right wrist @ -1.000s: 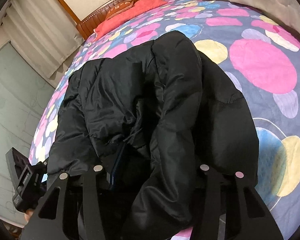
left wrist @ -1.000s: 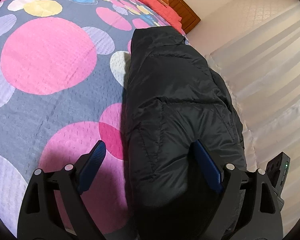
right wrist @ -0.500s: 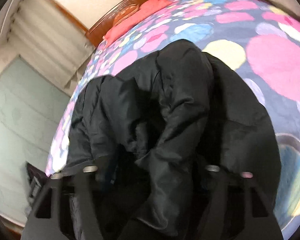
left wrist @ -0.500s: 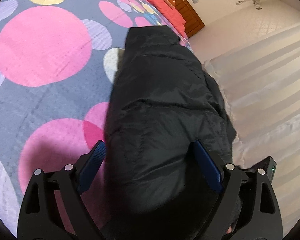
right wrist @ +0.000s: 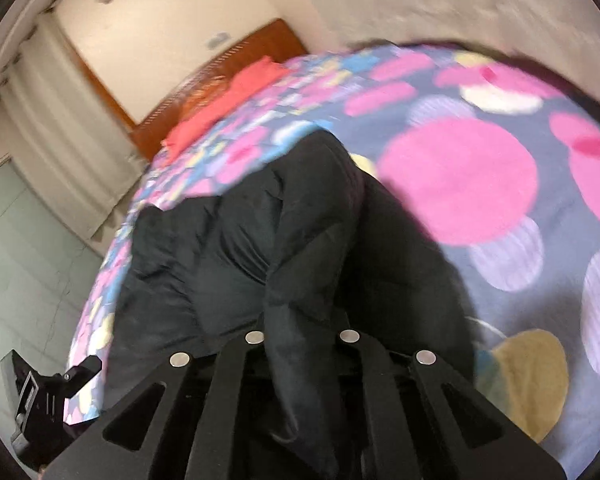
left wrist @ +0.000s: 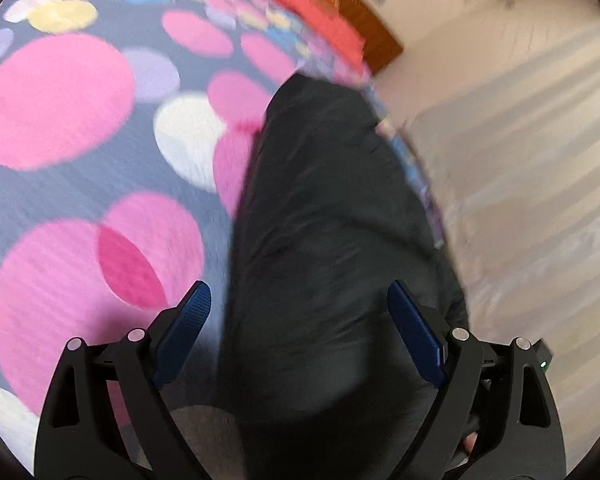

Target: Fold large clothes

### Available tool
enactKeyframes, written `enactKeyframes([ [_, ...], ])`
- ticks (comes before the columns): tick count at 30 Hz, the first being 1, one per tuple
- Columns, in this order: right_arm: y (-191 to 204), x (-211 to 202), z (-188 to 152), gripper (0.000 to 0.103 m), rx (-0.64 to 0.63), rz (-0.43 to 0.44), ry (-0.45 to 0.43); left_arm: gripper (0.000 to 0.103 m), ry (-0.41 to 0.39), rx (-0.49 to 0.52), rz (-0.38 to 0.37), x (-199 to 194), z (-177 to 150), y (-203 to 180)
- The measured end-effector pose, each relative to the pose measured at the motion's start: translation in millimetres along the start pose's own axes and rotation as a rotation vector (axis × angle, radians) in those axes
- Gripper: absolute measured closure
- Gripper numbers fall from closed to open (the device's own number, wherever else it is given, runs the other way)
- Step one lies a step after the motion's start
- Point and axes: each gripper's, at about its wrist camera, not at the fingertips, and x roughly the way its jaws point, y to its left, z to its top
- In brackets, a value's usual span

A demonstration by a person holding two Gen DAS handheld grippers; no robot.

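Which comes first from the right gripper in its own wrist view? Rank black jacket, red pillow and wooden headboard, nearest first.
1. Black jacket: right at the right gripper, bunched between its jaws.
2. Red pillow: up-left, at the bed's far end.
3. Wooden headboard: just behind the pillow, against the wall.

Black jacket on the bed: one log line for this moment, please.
jacket: bunched on bedspread | left gripper: open, straddling jacket | right gripper: shut on jacket

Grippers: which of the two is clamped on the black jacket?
The right gripper: jacket fabric is pinched between its narrowed fingers. The left gripper stands wide open.
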Motion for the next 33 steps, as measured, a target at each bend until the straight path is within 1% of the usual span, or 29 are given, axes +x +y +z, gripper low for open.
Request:
enactKeyframes([
  [1, -8.5, 6.7, -1.4, 0.097, 0.017, 0.005, 0.018, 0.012, 0.016, -0.003, -0.001, 10.3, -2.9, -2.0],
  [3, -29.7, 16.4, -5.1, 0.097, 0.088, 0.07, 0.066, 0.01, 0.019, -0.008, 0.02, 20.5, -4.5, -4.5],
  [4, -38.5, 21.7, -5.8, 0.097, 0.129, 0.108, 0.094, 0.01, 0.009, 0.005, 0.039, 23.6, -4.8, -7.6],
  [6, -41.5, 28.5, -5.6, 0.098, 0.147, 0.137, 0.117, 0.009, -0.023, 0.083, 0.099, 25.8, -6.5, -13.9],
  [7, -40.4, 31.1, -6.7, 0.098, 0.138, 0.139, 0.118, 0.009, -0.03, 0.104, 0.111, 28.2, -5.9, -14.0],
  [8, -39.8, 33.4, -9.3, 0.098, 0.138, 0.143, 0.12, 0.009, -0.031, 0.117, 0.116, 30.4, -5.9, -12.5],
  [11, -39.6, 41.0, -10.3, 0.098, 0.164, 0.171, 0.131, 0.009, -0.019, 0.104, 0.099, 33.3, -2.5, 0.4],
  [15, -28.7, 48.7, -11.4, 0.096, 0.147, 0.188, 0.161, 0.01, -0.047, 0.145, 0.111, 24.7, 0.0, 6.2],
  [18, -12.3, 55.1, -15.3, 0.096, 0.125, 0.203, 0.189, 0.011, -0.053, 0.132, 0.103, 17.3, 5.8, 17.6],
  [21, 11.5, 67.7, -23.8, 0.096, 0.098, 0.24, 0.22, 0.012, -0.082, 0.119, 0.119, 1.6, 14.2, 35.3],
  [25, 53.3, 90.9, -38.6, 0.096, 0.059, 0.308, 0.273, 0.015, -0.123, 0.114, 0.15, -22.8, 26.6, 63.0],
  [27, 73.4, 100.5, -44.6, 0.096, 0.034, 0.335, 0.297, 0.017, -0.145, 0.085, 0.151, -38.7, 33.9, 79.8],
  [30, 107.0, 101.6, -45.4, 0.097, -0.054, 0.308, 0.273, 0.021, -0.148, 0.05, 0.139, -53.3, 44.7, 94.0],
  [31, 114.7, 95.5, -40.5, 0.098, -0.088, 0.29, 0.248, 0.023, -0.143, 0.046, 0.133, -57.1, 47.9, 95.1],
  [33, 119.1, 77.7, -27.0, 0.099, -0.122, 0.267, 0.179, 0.024, -0.134, 0.057, 0.108, -62.6, 52.2, 90.4],
])
